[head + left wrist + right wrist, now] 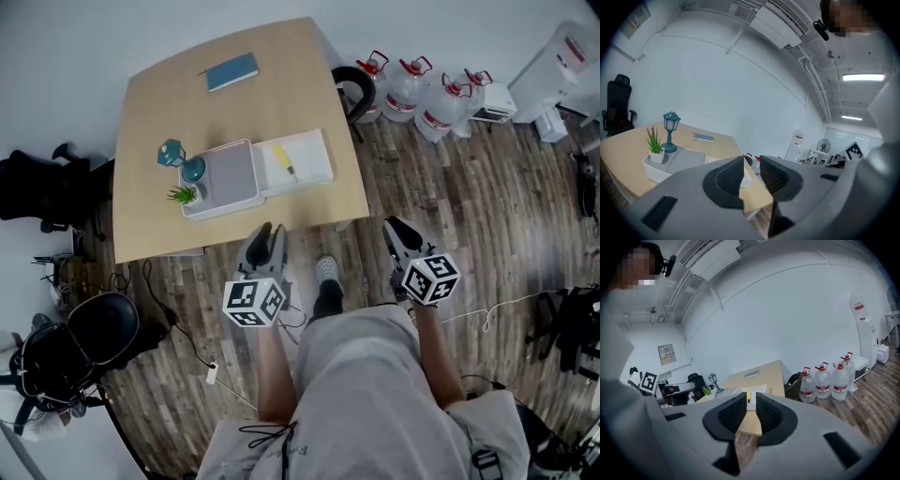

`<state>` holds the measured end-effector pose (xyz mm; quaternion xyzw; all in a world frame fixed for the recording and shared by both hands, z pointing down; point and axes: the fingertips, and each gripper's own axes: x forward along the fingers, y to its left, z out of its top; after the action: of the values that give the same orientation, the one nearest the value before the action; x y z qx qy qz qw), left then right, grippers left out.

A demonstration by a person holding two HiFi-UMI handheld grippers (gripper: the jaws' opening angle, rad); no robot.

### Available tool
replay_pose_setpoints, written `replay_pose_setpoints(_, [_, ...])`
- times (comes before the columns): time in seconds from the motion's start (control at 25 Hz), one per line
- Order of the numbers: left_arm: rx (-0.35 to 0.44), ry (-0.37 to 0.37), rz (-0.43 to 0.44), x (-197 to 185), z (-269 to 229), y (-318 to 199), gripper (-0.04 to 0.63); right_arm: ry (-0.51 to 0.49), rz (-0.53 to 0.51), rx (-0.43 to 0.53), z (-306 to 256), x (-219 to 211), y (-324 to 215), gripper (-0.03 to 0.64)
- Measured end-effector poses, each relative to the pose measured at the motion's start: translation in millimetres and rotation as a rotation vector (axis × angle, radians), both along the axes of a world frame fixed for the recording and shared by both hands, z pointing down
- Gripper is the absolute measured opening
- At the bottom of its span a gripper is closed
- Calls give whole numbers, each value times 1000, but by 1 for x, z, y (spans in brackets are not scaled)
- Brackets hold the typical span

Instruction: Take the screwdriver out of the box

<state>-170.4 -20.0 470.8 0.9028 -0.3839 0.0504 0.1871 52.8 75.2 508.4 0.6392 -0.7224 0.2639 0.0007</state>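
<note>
While the screwdriver (285, 161) is lying untouched in its box (314, 155) on the desk (234, 112), the left gripper (273, 229) and right gripper (396, 227) are hanging well short, jaws slightly parted, empty.

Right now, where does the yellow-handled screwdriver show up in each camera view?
Head view: screwdriver lies in the white box, right of the grey tray.
Left gripper view: not visible; the jaws cover that end of the box.
Right gripper view: yellow handle shows in the gap between the jaws.
Shared landmark: teal lantern lamp.
</note>
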Motion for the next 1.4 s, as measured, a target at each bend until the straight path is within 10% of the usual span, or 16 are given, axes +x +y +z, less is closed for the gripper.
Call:
replay_pose_setpoints(0.52, [-118, 99, 10, -2, 45, -72, 101, 54, 21, -66, 21, 7, -47, 60])
replay_pose_setpoints(1.4, [-129, -53, -59, 20, 60, -132, 101, 4, -229, -21, 18, -10, -200, 48])
